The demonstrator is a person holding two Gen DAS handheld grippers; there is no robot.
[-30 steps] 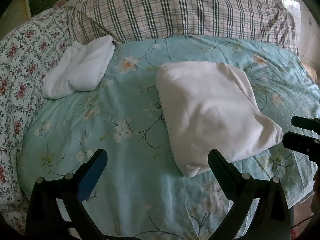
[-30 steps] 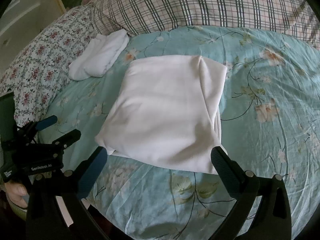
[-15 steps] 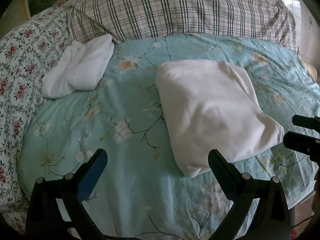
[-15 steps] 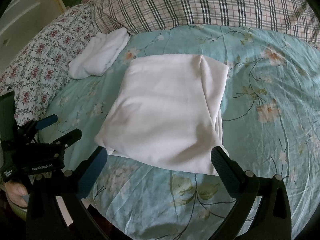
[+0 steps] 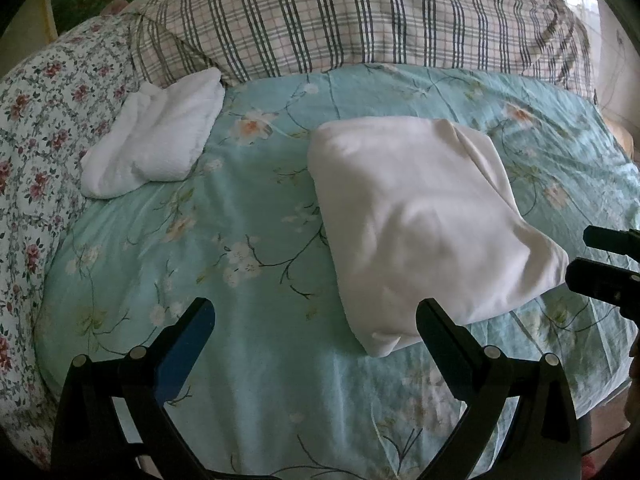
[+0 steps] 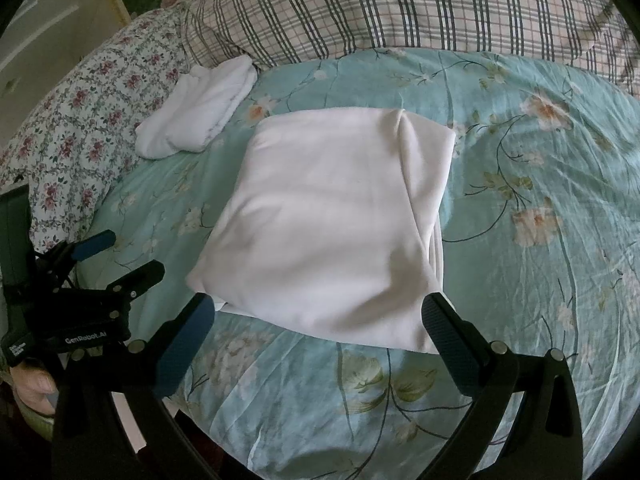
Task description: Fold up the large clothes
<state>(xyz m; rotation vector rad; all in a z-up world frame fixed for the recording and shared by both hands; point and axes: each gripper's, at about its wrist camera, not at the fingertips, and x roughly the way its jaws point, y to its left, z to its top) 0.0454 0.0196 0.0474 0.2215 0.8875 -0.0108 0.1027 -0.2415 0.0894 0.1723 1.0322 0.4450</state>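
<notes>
The white garment (image 6: 328,232) is lying folded into a compact rectangle on the teal floral bedspread (image 6: 520,168). The left gripper (image 5: 312,320) and right gripper (image 6: 316,316) are hovering released, grasping nothing. Folding appears complete.

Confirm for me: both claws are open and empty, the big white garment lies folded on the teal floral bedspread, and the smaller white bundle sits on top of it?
Not quite. The smaller white bundle lies apart from the big white garment, up by the plaid pillow; the right wrist view shows bare teal floral bedspread between them. The rest holds: left claw and right claw are open and empty.
</notes>
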